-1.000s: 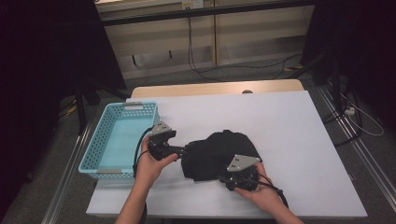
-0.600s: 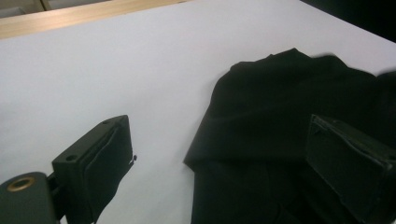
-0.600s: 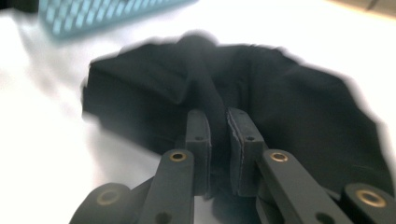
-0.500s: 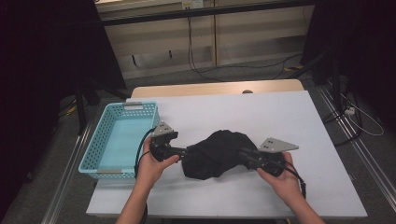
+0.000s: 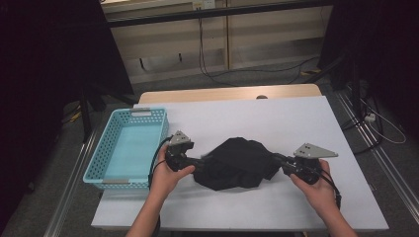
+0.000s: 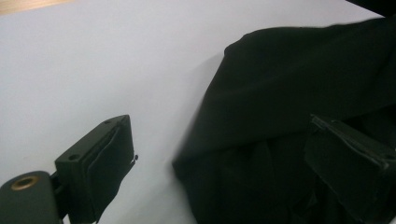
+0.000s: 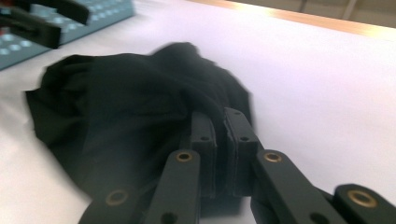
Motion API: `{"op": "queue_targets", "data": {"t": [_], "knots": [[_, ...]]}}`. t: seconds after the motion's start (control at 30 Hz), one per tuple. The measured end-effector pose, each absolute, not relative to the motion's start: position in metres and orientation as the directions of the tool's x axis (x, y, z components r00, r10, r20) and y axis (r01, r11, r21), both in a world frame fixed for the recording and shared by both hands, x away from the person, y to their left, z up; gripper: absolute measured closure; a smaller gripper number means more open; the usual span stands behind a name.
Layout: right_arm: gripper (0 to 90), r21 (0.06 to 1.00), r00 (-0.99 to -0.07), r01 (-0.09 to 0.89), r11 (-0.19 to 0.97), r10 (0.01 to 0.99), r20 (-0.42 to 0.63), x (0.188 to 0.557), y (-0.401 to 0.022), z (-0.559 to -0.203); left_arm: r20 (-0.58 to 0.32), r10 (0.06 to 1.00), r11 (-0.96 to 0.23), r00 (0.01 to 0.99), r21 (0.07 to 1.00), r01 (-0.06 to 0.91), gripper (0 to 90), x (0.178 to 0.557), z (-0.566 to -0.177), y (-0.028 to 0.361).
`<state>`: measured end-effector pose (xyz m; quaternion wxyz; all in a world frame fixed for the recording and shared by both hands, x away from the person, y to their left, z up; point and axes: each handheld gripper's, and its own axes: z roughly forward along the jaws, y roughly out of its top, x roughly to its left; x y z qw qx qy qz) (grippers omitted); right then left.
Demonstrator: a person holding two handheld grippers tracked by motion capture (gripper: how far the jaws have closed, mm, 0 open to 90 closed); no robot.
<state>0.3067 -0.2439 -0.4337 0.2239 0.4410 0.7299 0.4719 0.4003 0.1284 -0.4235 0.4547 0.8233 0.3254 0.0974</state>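
One black cloth (image 5: 238,163): right tongs (image 7: 219,135) just clenched on it, left tongs (image 6: 224,154) released.

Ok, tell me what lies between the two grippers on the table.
High view: the bunched black cloth lies between the left gripper and right gripper, which is shut on its edge.

Left claw (image 5: 197,162) gapes; right claw (image 5: 276,160) just clamped.

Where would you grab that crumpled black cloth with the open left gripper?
Probably the black cloth's loose left edge, coming in level from the basket side: it lies between the open left gripper's jaws, opposite the right gripper's pinch.
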Motion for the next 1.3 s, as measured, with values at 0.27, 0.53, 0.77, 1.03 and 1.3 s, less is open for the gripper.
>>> {"op": "queue_targets", "data": {"t": [0.27,0.53,0.77,1.03,1.3], "knots": [[80.9,0.867,-0.501,0.461,0.187,0.862,0.081,0.307,-0.256,-0.443,-0.133,0.619,-0.398,0.774,0.796,0.455,15.0,0.401,-0.430,0.130],[68.8,0.872,-0.519,0.444,0.207,0.852,0.062,0.301,-0.253,-0.437,-0.136,0.638,-0.378,0.758,0.803,0.461,14.3,0.402,-0.428,0.135],[51.5,0.887,-0.548,0.395,0.239,0.836,0.019,0.286,-0.244,-0.427,-0.131,0.623,-0.387,0.771,0.805,0.449,13.1,0.400,-0.425,0.129],[47.3,0.891,-0.608,0.376,0.255,0.794,0.029,0.278,-0.229,-0.424,-0.139,0.618,-0.381,0.774,0.808,0.449,12.3,0.401,-0.424,0.127],[45.7,0.895,-0.657,0.341,0.288,0.754,0.007,0.276,-0.209,-0.419,-0.134,0.625,-0.376,0.769,0.812,0.447,12.1,0.400,-0.421,0.133]]}}
